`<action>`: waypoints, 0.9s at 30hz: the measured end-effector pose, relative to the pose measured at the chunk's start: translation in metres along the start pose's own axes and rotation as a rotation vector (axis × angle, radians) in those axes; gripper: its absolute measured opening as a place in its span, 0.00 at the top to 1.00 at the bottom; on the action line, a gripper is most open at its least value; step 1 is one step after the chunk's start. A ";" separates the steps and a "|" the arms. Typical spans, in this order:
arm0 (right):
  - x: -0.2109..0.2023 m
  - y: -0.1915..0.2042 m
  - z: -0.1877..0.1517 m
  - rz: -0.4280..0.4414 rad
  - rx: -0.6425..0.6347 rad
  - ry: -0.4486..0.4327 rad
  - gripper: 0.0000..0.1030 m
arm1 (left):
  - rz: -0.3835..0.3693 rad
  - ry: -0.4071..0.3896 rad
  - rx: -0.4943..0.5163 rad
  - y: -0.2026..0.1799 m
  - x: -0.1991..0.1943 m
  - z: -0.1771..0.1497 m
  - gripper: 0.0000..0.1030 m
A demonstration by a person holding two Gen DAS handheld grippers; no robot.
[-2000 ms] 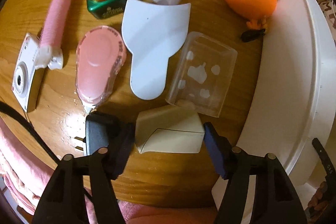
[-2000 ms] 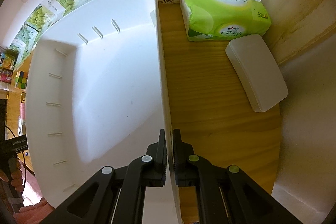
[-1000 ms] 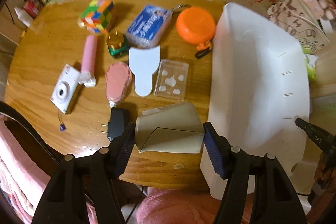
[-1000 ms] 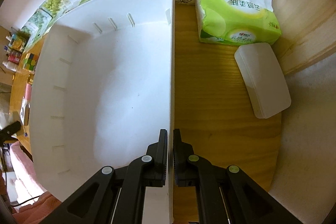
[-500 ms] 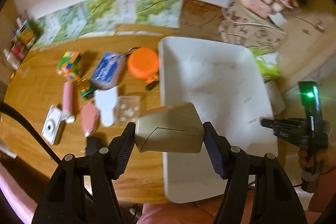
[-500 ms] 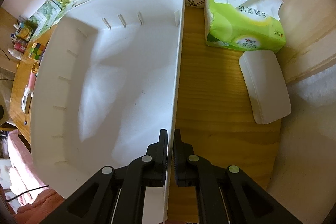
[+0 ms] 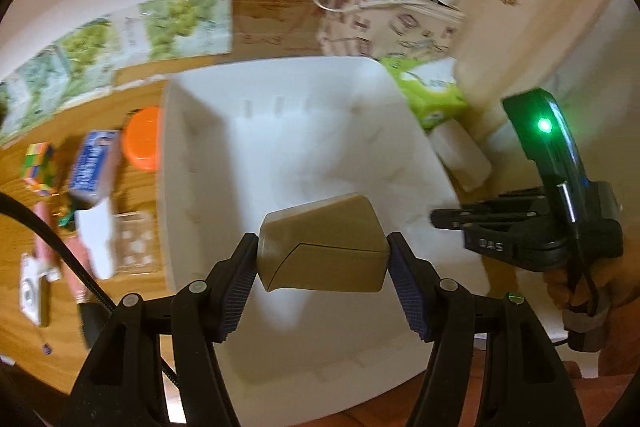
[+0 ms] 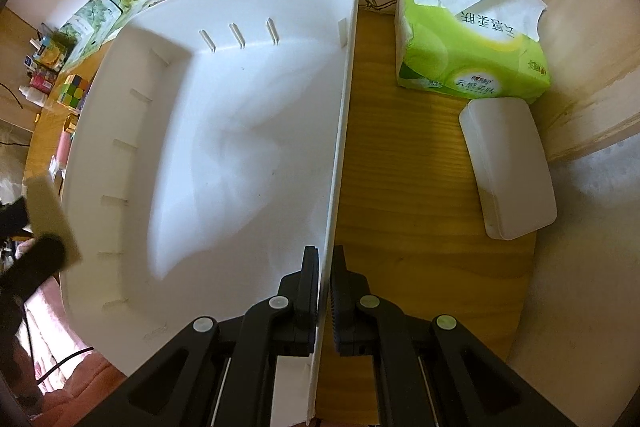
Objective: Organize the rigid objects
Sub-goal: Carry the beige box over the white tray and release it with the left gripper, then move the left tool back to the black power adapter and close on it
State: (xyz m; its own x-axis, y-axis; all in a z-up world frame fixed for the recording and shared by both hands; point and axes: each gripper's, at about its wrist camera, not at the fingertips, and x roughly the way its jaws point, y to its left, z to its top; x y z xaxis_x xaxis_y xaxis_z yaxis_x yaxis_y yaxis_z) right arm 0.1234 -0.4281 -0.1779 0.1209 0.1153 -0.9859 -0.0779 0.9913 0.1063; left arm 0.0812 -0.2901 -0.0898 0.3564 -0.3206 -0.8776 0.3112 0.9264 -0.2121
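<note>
Hovering over the white bin (image 7: 304, 131), the left gripper (image 7: 323, 267) has its blue-padded fingers (image 7: 240, 275) clamped on the two ends of a beige box (image 7: 320, 247), which sits level between them, clear of the bin floor. In the left wrist view the box sits at centre, over the near half of the bin's bare interior; that looks like a carry meant to end in a drop inside. The spread of the fingers is set by the box's width, not by any slack.

At 3 o'clock in that view the right gripper (image 7: 440, 217) reaches in from the side, a person's hand (image 7: 588, 287) on its handle. In the right wrist view its fingers (image 8: 310, 279) are pressed together on the bin's thin right wall (image 8: 340, 147), one inside and one outside. That pinch most likely steadies the bin so it cannot slide on the wooden table (image 8: 400, 187) when something lands in it.

Outside the bin, at 9 o'clock in the left wrist view, the unsorted things lie on the table: an orange case (image 7: 142, 139), a blue packet (image 7: 94, 163), a colourful cube (image 7: 38, 163) and a small white camera (image 7: 30, 293), all blurred. At 1 o'clock in the right wrist view a green tissue pack (image 8: 468, 43) and a white case (image 8: 508, 167) sit beyond the wall.
</note>
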 end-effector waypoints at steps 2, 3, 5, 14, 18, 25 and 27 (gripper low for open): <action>0.000 0.001 0.001 -0.005 -0.008 0.004 0.94 | -0.028 0.012 0.013 -0.004 0.006 0.000 0.34; 0.000 0.001 0.001 -0.007 -0.010 0.005 0.94 | -0.037 0.019 0.024 -0.007 0.008 0.000 0.34; 0.001 0.002 0.003 -0.009 -0.012 0.007 0.94 | -0.055 0.023 0.046 -0.011 0.011 0.001 0.34; 0.001 0.005 0.003 -0.015 -0.012 0.011 0.94 | -0.055 -0.021 0.086 -0.016 0.007 -0.002 0.22; 0.001 0.006 0.002 -0.017 -0.006 0.007 0.94 | -0.050 -0.063 0.068 -0.013 -0.004 -0.002 0.22; 0.000 0.005 0.001 -0.027 0.008 0.003 0.95 | 0.003 -0.127 0.010 0.007 -0.029 -0.007 0.22; 0.001 0.004 0.000 -0.026 0.019 0.001 0.95 | 0.022 -0.139 -0.006 0.016 -0.036 -0.011 0.22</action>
State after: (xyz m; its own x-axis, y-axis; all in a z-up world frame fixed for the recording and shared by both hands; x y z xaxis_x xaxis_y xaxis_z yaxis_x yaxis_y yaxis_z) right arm 0.1236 -0.4242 -0.1782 0.1214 0.0893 -0.9886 -0.0557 0.9950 0.0831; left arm 0.0638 -0.2613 -0.0660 0.4824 -0.3237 -0.8140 0.2964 0.9347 -0.1961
